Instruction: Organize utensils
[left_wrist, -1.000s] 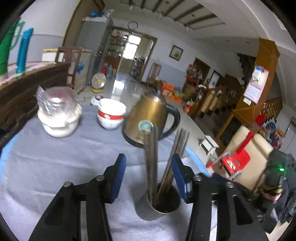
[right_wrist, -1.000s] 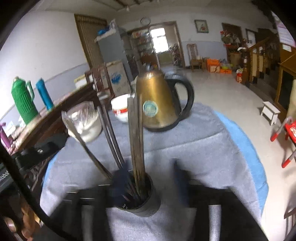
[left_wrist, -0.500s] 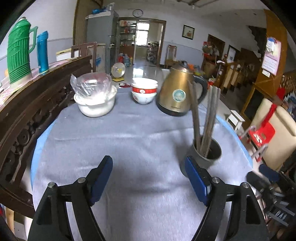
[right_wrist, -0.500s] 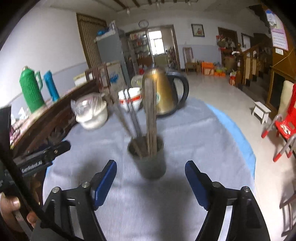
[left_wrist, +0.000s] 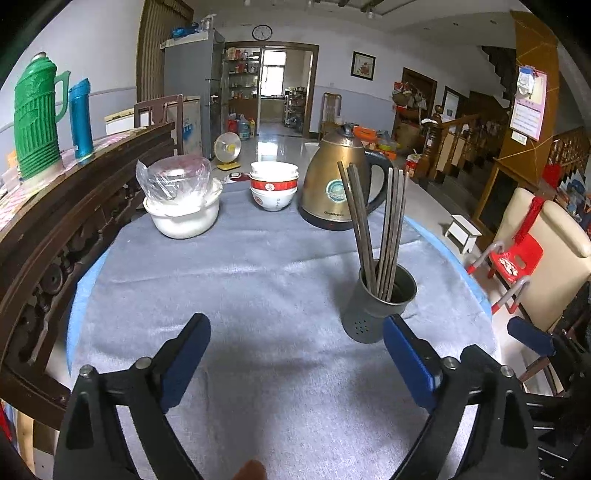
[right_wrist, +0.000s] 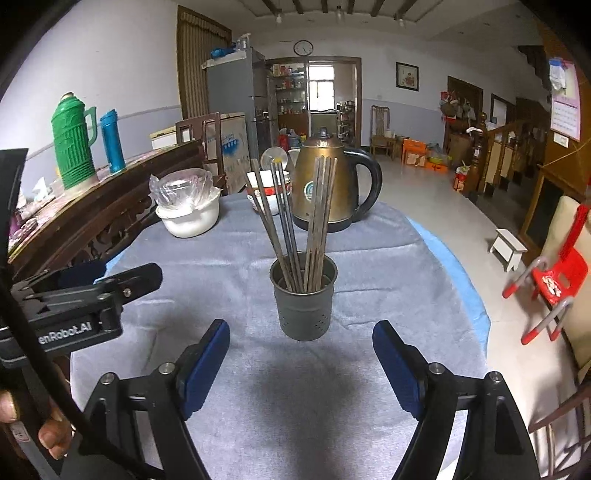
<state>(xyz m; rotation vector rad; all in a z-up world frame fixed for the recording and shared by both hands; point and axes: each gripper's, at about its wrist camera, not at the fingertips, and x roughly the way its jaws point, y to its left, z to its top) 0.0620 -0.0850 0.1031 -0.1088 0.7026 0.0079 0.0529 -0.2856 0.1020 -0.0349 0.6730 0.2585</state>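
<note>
- Evidently we are at the tail of the job: the chopsticks (right_wrist: 295, 225) all stand upright in the metal holder (right_wrist: 303, 301), and we see no loose utensil on the grey cloth of the counter (right_wrist: 369, 251).
- Our right tongs (right_wrist: 301, 356) are empty with their jaws opening wide; the holder stands just beyond the blue pads (right_wrist: 207, 363), centred on the gap and touching neither.
- Our left tongs (left_wrist: 295, 360) are empty as well, jaws opening. From this wrist the holder (left_wrist: 380, 304) sits off to the right, just beside the right-hand pad (left_wrist: 408, 363) but apart from it.
- We judge the sorting done, so the next move calls for little: clear both tongs without brushing the tall sticks, which could tip the holder.
- Should more utensils turn up, we would need to look wider; the kettle (right_wrist: 328, 184), bowls (left_wrist: 274, 188) and covered basin (left_wrist: 183, 206) at the far edge hide nothing we can make out.
</note>
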